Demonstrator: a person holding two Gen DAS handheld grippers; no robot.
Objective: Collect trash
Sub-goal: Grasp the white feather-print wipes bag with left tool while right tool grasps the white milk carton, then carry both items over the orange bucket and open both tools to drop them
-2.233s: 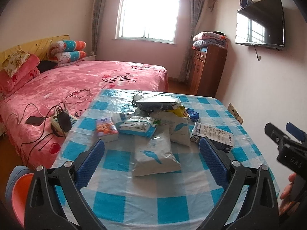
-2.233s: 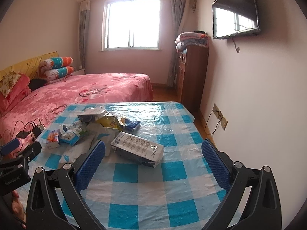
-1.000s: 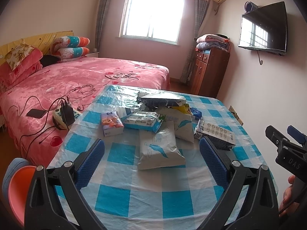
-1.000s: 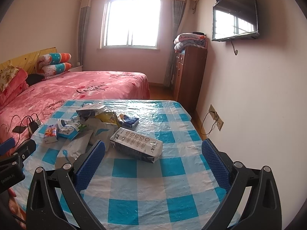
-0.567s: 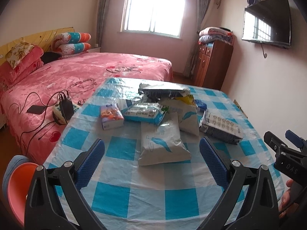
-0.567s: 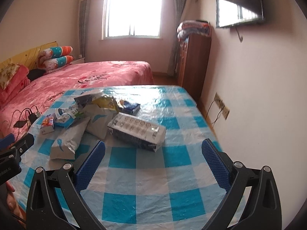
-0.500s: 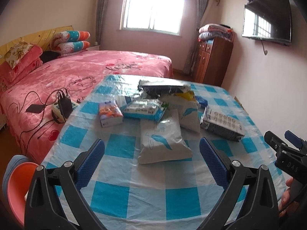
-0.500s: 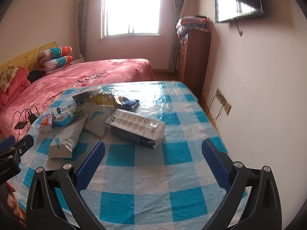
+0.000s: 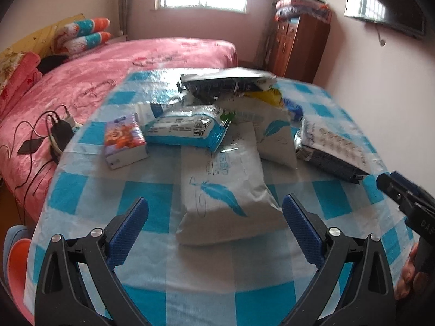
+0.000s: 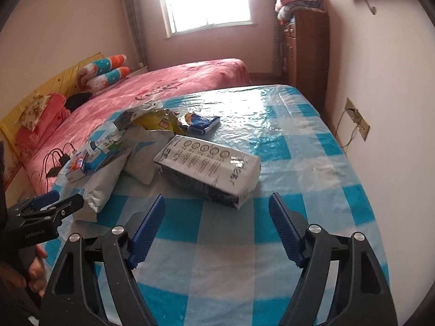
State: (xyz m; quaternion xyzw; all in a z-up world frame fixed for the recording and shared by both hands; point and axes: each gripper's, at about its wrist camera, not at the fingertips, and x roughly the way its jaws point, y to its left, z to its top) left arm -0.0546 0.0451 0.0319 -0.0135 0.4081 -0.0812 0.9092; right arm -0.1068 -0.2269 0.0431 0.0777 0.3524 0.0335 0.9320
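Both tools hover low over the checked bench (image 9: 152, 198): the left hand-held gripper (image 9: 214, 217) is spread wide, empty, straddling the near end of the white feather-print pouch (image 9: 225, 190), and the right hand-held gripper (image 10: 217, 222) is released just short of the grey-and-white pack (image 10: 209, 163). Compared with half a second ago, both have come closer to the trash pile, and the right jaws stand narrower.

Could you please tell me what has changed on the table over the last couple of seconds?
Both grippers have moved in closer: the left gripper now lines up with the white feather-print bag, and the right gripper has narrowed slightly behind the grey-and-white pack. Nothing has been grasped; the trash pile lies unchanged.
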